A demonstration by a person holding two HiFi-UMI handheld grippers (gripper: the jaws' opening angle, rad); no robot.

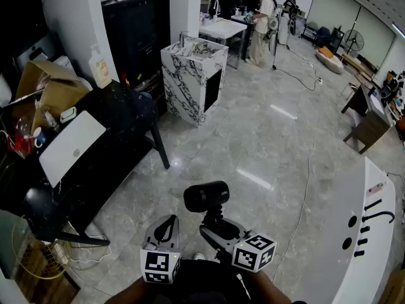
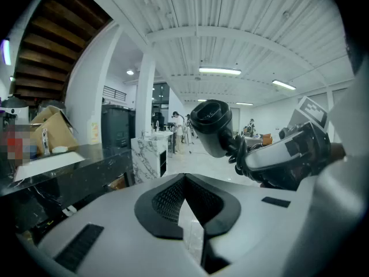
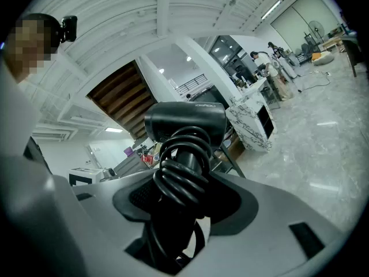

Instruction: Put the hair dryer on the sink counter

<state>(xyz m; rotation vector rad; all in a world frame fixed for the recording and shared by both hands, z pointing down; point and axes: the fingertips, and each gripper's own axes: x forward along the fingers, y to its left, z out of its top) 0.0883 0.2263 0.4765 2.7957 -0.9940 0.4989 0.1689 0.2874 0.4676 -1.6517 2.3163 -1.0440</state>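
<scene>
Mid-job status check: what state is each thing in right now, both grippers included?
hair dryer: held in the air, cord coiled round its handle.
right gripper: shut on the hair dryer's handle.
left gripper: shut, nothing between its jaws.
sink counter: ahead across the floor, hair dryer not on it yet.
laptop: lid closed, lying on the black table.

Grey marble floor (image 1: 272, 138), seen from above.
- Near edge: left gripper (image 1: 166, 227), nothing at its tip. Just beside it, right gripper (image 1: 215, 225) — black hair dryer (image 1: 206, 196) at its tip, barrel crosswise.
- Left: black table (image 1: 126, 116) bearing a white board (image 1: 68, 147), cardboard box (image 1: 44, 87) and pump bottle (image 1: 99, 68).
- Centre back: marble-patterned sink counter (image 1: 183, 81).
- Right edge: white counter (image 1: 373, 233).
- Far back — two persons (image 1: 262, 18) standing
</scene>
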